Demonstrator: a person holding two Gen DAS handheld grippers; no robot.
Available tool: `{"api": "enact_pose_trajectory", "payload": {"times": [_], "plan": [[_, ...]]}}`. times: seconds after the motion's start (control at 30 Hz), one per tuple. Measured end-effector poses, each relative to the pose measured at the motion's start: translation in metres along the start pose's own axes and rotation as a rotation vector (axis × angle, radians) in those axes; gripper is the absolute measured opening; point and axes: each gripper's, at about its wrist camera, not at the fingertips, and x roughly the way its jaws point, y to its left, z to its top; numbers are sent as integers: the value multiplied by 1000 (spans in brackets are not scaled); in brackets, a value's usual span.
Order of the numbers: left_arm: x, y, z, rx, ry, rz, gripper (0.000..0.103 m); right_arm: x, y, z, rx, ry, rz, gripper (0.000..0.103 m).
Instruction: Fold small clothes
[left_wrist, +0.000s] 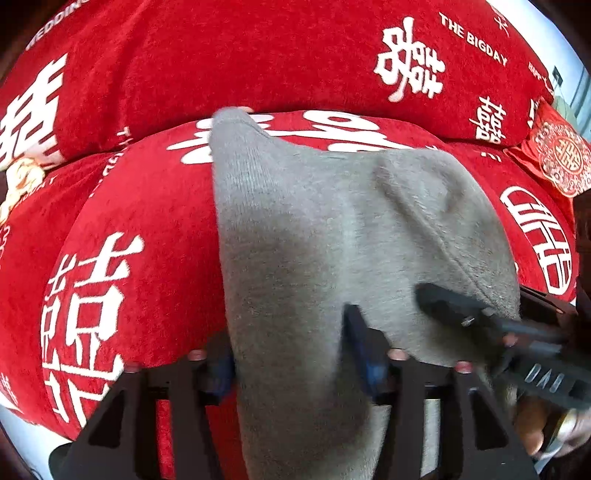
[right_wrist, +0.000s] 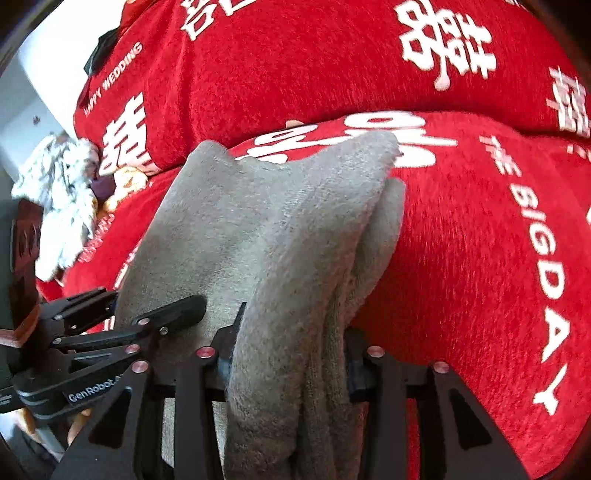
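Note:
A grey knitted garment (left_wrist: 317, 236) hangs over a red sofa seat. My left gripper (left_wrist: 291, 354) is shut on its near left edge; the cloth runs down between the fingers. My right gripper (right_wrist: 291, 354) is shut on the near right edge, where the grey garment (right_wrist: 280, 229) bunches in doubled layers. Each gripper shows in the other's view: the right one (left_wrist: 480, 314) at the right of the left wrist view, the left one (right_wrist: 122, 325) at the left of the right wrist view. They hold the cloth close together, side by side.
The red sofa (left_wrist: 147, 206) has white Chinese characters and English words on its seat and backrest (left_wrist: 221, 55). A red patterned cushion (left_wrist: 557, 155) lies at the far right. A white fluffy item (right_wrist: 59, 192) and a small toy (right_wrist: 125, 181) lie at the sofa's left.

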Motion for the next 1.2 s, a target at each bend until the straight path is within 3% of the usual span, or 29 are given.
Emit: {"api": "enact_pose_trajectory", "payload": {"times": [0.17, 0.23, 0.33, 0.43, 0.6, 0.7, 0.77, 0.8, 0.87, 0.97, 1.1, 1.2], "plan": [[-23, 29, -4, -81, -47, -23, 67, -26, -27, -2, 83, -66, 27, 56], [-30, 34, 1, -98, -69, -7, 67, -46, -20, 2, 39, -140, 3, 56], [-29, 27, 13, -80, -68, 35, 67, -57, -1, 13, -44, -173, 38, 56], [-12, 21, 31, -65, -34, 95, 67, -44, 21, 27, -128, -121, 97, 56], [22, 30, 55, -88, 41, 120, 67, -2, 8, 52, -94, -33, 21, 56], [36, 30, 62, -71, 63, 128, 68, 18, -11, 62, -38, 7, 24, 55], [45, 28, 64, -59, 72, 142, 73, 24, -17, 64, -25, 8, 26, 55], [48, 28, 65, -59, 74, 166, 81, 26, -17, 66, -29, 10, 19, 55], [49, 31, 65, -69, 71, 165, 82, 24, -14, 67, -50, 19, -4, 55], [31, 31, 58, -79, 46, 156, 82, 1, -2, 54, -93, -14, -15, 56], [-4, 18, 34, -38, -16, 133, 82, -33, 22, 13, -205, -45, 52, 57], [-22, 10, 9, -23, -34, 119, 82, -42, 28, -17, -246, -51, 53, 60]]}}
